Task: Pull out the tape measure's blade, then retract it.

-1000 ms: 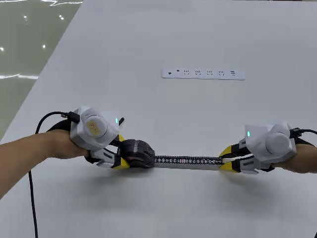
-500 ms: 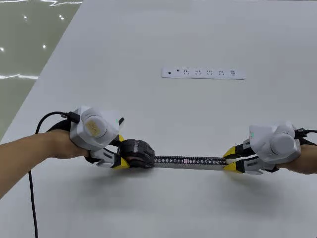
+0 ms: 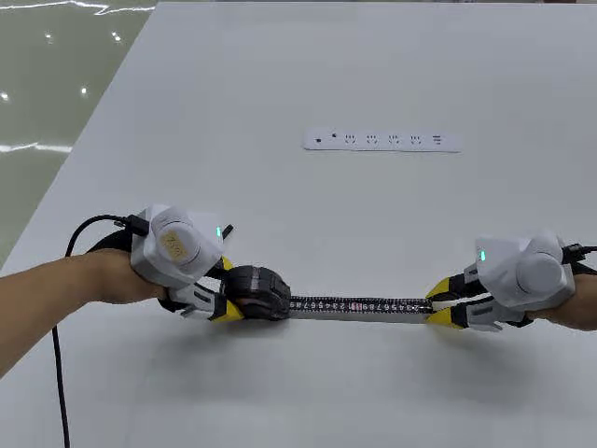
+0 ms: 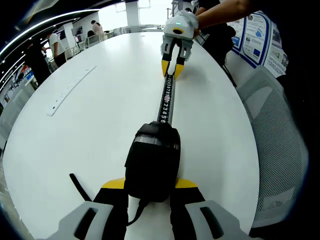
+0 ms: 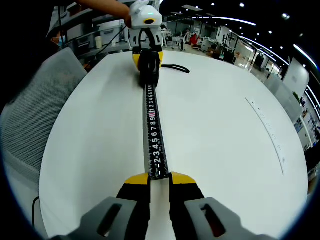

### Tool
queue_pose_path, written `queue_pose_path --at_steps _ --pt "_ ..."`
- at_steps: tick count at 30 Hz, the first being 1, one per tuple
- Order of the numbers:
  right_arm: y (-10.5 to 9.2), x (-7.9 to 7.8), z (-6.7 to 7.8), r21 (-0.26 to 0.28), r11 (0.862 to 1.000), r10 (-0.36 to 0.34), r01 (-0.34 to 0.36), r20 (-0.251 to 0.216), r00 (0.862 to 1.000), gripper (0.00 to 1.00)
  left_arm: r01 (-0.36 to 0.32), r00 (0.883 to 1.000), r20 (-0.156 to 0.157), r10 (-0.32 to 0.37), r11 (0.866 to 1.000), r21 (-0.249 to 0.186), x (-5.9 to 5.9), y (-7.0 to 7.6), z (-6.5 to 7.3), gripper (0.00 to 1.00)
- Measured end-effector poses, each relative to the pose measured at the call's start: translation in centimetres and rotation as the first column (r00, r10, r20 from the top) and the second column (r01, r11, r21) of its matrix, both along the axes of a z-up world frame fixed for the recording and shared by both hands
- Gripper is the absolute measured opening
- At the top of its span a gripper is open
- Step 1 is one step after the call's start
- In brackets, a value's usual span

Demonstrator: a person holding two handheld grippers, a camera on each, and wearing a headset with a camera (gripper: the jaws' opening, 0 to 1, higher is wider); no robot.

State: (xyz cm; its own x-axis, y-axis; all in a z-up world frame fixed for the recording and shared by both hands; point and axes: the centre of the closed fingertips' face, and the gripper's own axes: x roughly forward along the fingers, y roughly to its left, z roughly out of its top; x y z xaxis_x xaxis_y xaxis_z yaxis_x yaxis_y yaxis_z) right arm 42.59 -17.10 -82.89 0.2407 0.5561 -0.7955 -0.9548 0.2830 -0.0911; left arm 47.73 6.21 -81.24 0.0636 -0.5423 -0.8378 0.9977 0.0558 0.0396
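Observation:
The black tape measure case (image 3: 256,291) rests on the white table (image 3: 308,215), and my left gripper (image 3: 227,293) is shut on it; in the left gripper view the case (image 4: 152,161) sits between the yellow-tipped jaws. The blade (image 3: 359,305) runs from the case to the right, numbers showing. My right gripper (image 3: 441,301) is shut on the blade's end. In the right gripper view the blade (image 5: 152,135) stretches away from my right gripper (image 5: 159,178) to the case (image 5: 148,61) held in the left gripper (image 5: 147,55). The right gripper (image 4: 172,67) appears far up the left gripper view.
A white power strip (image 3: 381,140) lies flat farther back on the table, apart from the work. A black cable (image 3: 65,308) trails from the left gripper off the table's left edge. A grey mesh chair (image 4: 280,135) stands beside the table.
My right gripper has moved to the right with the blade end, drawing more blade out of the case. The left gripper and the case have stayed put.

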Motion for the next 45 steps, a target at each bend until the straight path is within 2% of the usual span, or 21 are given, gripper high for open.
queue_pose_path --at_steps 19,45 --pt "-1.8 -0.2 -0.1 -0.021 1.000 -0.012 0.012 -0.003 1.000 0.13 0.000 1.000 0.000 0.000 1.000 0.005 0.0 0.0 -0.1 0.29" --pt "-3.3 -0.7 0.0 -0.044 0.999 -0.026 0.025 -0.005 1.000 0.13 -0.002 1.000 0.001 0.002 1.000 0.008 0.0 0.0 -0.1 0.29"
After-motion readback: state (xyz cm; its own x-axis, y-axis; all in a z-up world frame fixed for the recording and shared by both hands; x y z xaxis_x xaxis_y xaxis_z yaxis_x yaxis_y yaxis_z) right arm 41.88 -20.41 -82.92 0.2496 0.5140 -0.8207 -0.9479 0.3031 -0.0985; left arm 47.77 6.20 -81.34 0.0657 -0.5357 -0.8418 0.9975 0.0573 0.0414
